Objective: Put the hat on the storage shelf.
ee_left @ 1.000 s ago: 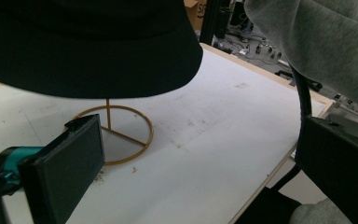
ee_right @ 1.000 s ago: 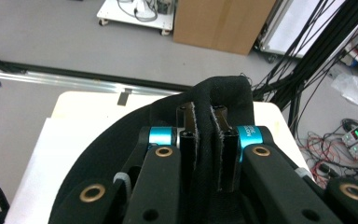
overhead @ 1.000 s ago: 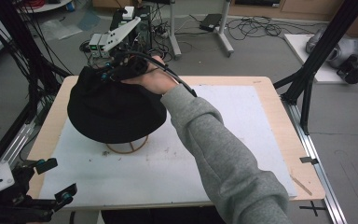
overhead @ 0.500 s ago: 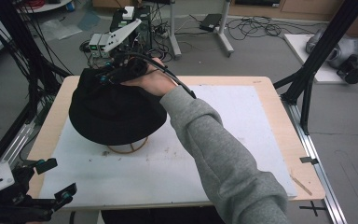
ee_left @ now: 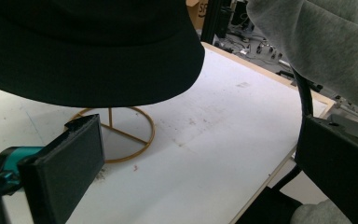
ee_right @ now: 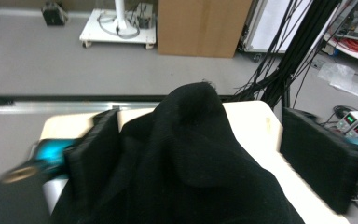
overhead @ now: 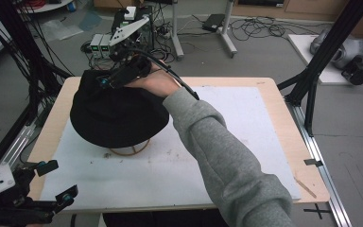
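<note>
A black bucket hat (overhead: 118, 113) sits on a thin gold wire stand (overhead: 128, 150) at the table's back left. My right gripper (overhead: 111, 80), held in a hand with a grey sleeve (overhead: 227, 156), rests on the hat's crown. In the right gripper view its jaws stand wide apart around the bunched crown (ee_right: 191, 186): the left one touches the cloth, the right one is clear of it. My left gripper (overhead: 60, 180) hangs open at the table's front left corner. In the left gripper view the hat brim (ee_left: 88, 46) hangs over the stand's ring (ee_left: 152, 135).
A white mat (overhead: 246, 123) covers most of the wooden table. Black frame posts (overhead: 321, 61) rise at the right and left. Cables and small power units (overhead: 99, 45) lie on the floor behind the table.
</note>
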The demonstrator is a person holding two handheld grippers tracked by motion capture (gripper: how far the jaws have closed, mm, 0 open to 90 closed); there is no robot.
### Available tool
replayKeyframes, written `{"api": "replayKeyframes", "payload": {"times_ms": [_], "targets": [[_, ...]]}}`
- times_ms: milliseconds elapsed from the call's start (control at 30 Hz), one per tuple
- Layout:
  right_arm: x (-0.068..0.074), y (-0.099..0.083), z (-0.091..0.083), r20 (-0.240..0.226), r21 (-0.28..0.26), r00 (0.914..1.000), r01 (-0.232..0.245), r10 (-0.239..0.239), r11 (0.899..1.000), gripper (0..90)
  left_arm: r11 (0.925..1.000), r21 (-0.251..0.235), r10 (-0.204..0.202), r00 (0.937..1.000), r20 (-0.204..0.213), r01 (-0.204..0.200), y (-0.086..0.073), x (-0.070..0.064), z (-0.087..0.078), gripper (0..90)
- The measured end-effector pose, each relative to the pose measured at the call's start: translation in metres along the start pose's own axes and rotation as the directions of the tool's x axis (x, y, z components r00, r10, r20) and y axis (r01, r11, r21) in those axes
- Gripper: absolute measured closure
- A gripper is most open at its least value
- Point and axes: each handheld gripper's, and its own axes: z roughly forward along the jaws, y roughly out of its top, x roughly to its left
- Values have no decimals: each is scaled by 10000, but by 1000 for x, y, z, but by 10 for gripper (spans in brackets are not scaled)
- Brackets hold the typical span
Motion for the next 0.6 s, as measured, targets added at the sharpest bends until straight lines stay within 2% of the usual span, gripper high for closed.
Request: {"api": "replayKeyframes", "payload": {"times_ms": [33,67,167,433,600], "targets": [[0,0,0,0,0,10000,0,0,10000,107,10000,10,20,10000,4,-20,0,0,0,18],[-2,-1,-2,-276,-133,9995,-165,161,9998,107,10000,-7,37,10000,23,-37,1,0,1,18],[-3,-2,-6,-308,-191,9992,-263,257,9995,107,10000,-21,38,10000,53,-38,2,0,2,18],[-4,-1,-18,-223,-517,9994,-276,264,9983,107,10000,-49,82,9997,209,-81,5,4,7,18],[-7,-4,-29,6,-733,9992,-390,391,9965,108,9999,-66,110,9995,293,-109,7,6,10,18]]}}
